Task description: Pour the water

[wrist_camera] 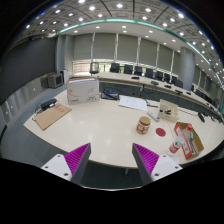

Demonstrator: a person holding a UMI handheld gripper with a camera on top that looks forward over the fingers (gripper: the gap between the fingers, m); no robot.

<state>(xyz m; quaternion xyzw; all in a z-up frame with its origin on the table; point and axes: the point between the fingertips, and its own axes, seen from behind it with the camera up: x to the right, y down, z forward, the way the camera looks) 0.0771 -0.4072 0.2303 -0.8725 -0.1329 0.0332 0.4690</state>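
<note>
Small jar point(144, 125) stands mid-bench, beyond my right finger, well apart. Cluttered tray point(187, 140) near bench's right edge. Wide bare bench point(95, 125) ahead; white box point(83, 91) far left. My gripper point(110, 158) open, holding nothing.

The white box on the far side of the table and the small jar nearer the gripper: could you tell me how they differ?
The white box is large and pale; the jar is small, dark-bodied with a light lid. The white box sits far across the table; the jar stands closer, beyond the open gripper. Both rest upright on the table.
</note>
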